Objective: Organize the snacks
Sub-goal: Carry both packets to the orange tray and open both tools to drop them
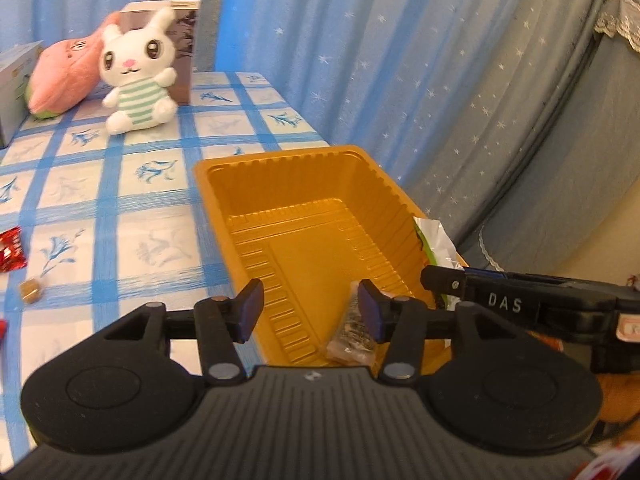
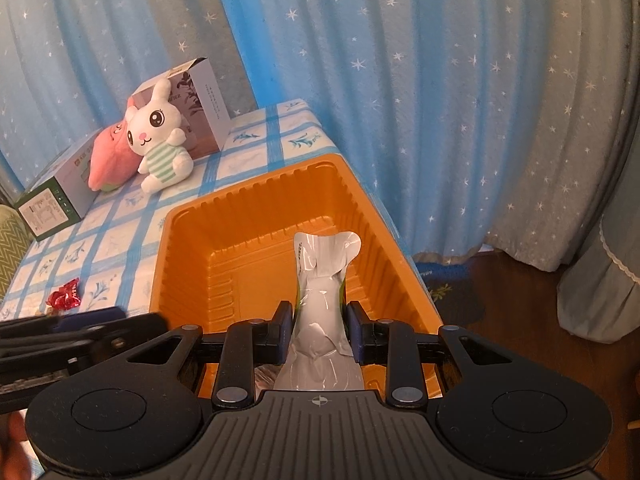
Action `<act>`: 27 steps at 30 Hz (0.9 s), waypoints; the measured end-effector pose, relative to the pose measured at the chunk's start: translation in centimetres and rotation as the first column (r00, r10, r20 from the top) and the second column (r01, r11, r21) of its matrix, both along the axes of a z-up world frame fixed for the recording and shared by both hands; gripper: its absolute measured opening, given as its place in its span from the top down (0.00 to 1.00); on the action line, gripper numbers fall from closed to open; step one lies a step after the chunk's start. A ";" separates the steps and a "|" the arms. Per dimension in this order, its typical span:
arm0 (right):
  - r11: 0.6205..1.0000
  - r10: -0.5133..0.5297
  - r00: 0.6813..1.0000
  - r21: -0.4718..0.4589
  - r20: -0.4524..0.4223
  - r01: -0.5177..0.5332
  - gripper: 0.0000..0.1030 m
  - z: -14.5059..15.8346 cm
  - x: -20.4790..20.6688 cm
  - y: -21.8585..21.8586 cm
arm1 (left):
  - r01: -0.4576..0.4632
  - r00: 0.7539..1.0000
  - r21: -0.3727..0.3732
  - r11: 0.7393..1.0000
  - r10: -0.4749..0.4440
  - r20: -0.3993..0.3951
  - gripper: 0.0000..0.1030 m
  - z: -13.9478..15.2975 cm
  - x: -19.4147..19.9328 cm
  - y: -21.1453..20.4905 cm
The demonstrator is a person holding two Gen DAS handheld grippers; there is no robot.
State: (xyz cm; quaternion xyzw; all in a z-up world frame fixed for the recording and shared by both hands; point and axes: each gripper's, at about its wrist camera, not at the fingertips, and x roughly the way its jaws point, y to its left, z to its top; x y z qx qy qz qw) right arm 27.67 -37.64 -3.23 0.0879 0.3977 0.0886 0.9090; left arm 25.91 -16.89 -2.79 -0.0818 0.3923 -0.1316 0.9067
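Left gripper point(image 1: 310, 306) hangs with its jaws apart above a brown snack packet point(image 1: 352, 336) in the orange tray point(image 2: 176, 248); right gripper point(image 2: 318, 330) clamps a white pouch point(image 2: 324, 280) over it. Red wrappers point(image 2: 65, 299) lie farther along the tabletop point(image 1: 120, 200).

Glossy ribbed plastic tray point(image 2: 256, 216); shiny foil pouch point(image 2: 324, 280); woven cloth tablecover point(image 1: 120, 200); fuzzy plush bunny point(image 1: 136, 76) at 10 o'clock.

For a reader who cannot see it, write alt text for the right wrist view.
The right gripper pinches a silver-white snack packet above an empty-looking orange tray on a blue checked tablecloth. A white plush rabbit, boxes and a red wrapper lie beyond, before starry blue curtains.
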 end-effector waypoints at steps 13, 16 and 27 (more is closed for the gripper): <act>0.998 -0.038 0.998 0.057 0.044 0.036 0.33 1.6 -0.4 0.1 | -0.049 0.998 -0.001 0.999 0.049 0.028 0.38 1.9 -4.5 3.1; 0.997 -0.041 0.998 0.073 0.055 0.036 0.33 2.7 -1.6 0.1 | -0.054 0.998 0.004 0.999 0.054 0.045 0.32 2.5 -5.9 3.7; 0.994 -0.055 0.996 0.101 0.068 0.048 0.33 5.4 -9.3 2.8 | -0.092 0.993 0.005 0.996 0.091 0.071 0.21 4.5 -11.4 7.5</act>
